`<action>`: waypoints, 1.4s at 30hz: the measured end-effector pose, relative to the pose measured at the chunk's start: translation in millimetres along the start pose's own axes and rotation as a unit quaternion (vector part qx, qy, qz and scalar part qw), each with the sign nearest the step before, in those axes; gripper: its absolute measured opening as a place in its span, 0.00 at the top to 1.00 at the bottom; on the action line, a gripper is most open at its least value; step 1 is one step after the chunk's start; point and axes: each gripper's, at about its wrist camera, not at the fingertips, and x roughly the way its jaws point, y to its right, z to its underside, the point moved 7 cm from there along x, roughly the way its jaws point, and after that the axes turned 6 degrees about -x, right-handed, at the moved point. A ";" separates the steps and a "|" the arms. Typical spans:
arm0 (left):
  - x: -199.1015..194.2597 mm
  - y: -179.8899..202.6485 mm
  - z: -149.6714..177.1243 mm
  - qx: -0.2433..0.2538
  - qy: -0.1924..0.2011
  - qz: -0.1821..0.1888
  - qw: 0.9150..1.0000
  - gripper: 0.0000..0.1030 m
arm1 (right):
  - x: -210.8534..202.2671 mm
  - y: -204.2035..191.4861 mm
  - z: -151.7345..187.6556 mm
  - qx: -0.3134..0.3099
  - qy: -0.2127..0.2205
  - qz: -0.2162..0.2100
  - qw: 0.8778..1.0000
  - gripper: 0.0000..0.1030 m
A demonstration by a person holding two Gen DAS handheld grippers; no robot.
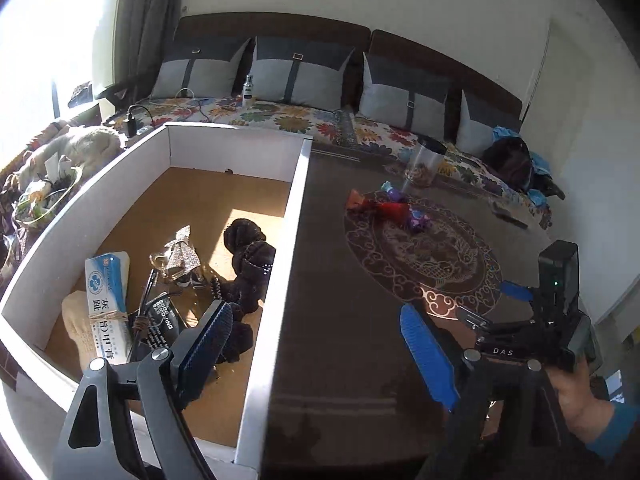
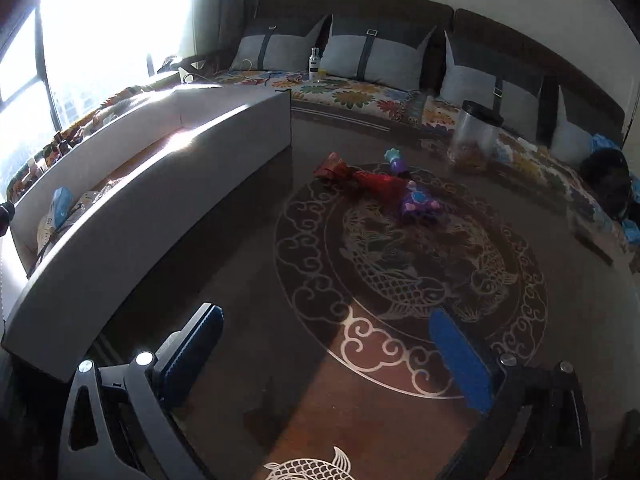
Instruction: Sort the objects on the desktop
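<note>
A white box (image 1: 294,216) with a brown floor stands on the left of the dark glass table (image 1: 340,340). It holds a blue-white toothpaste carton (image 1: 107,300), a black fuzzy cloth (image 1: 250,268), a silvery wrapped piece (image 1: 182,254) and a beige cloth (image 1: 76,328). My left gripper (image 1: 320,344) is open and astride the box's right wall, nothing between its fingers. A red item (image 2: 374,182) and purple toys (image 2: 418,204) lie mid-table. My right gripper (image 2: 330,352) hangs open over the bare table, well short of them; a hand holds it in the left wrist view (image 1: 556,308).
A clear jar with a black lid (image 2: 476,136) stands at the table's far edge. Behind runs a sofa with a flowered cover (image 2: 360,96), grey cushions and a spray bottle (image 2: 315,65). A dark bag (image 1: 510,162) lies at the sofa's right end. A bright window is at left.
</note>
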 end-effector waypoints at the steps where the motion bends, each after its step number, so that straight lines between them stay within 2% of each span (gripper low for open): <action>1: 6.7 21.0 6.7 0.012 -0.003 0.011 1.000 0.01 | 5.1 21.6 21.9 0.007 -0.015 0.018 1.000 0.00; 4: 45.7 72.1 33.8 0.043 -0.032 0.020 0.998 0.00 | 17.5 76.4 74.6 0.047 -0.051 0.048 0.996 0.00; 7: 100.4 97.2 62.8 0.042 -0.084 0.006 0.996 0.00 | 18.6 117.2 105.5 0.093 -0.054 0.057 0.993 0.00; 10: 146.1 106.6 74.7 0.029 -0.109 -0.012 0.994 0.00 | 18.0 139.2 118.3 0.118 -0.050 0.061 0.990 0.00; 14: 181.1 114.5 72.9 0.002 -0.109 -0.023 0.994 0.00 | 25.6 151.5 122.8 0.143 -0.061 0.061 0.986 0.00; 17: 202.2 120.9 68.3 0.007 -0.111 -0.033 0.993 0.00 | 31.1 150.9 117.8 0.138 -0.058 0.060 0.987 0.00; 22: 222.6 135.1 61.5 0.081 -0.098 -0.063 0.990 0.00 | 35.1 148.1 113.4 0.136 -0.058 0.058 0.987 0.00; 23: 223.2 137.0 60.5 0.086 -0.095 -0.057 0.990 0.00 | 35.2 147.9 113.4 0.136 -0.058 0.058 0.987 0.00; 42: 221.8 135.6 61.2 0.083 -0.091 -0.054 0.991 0.00 | 35.2 148.8 113.2 0.136 -0.058 0.057 0.987 0.00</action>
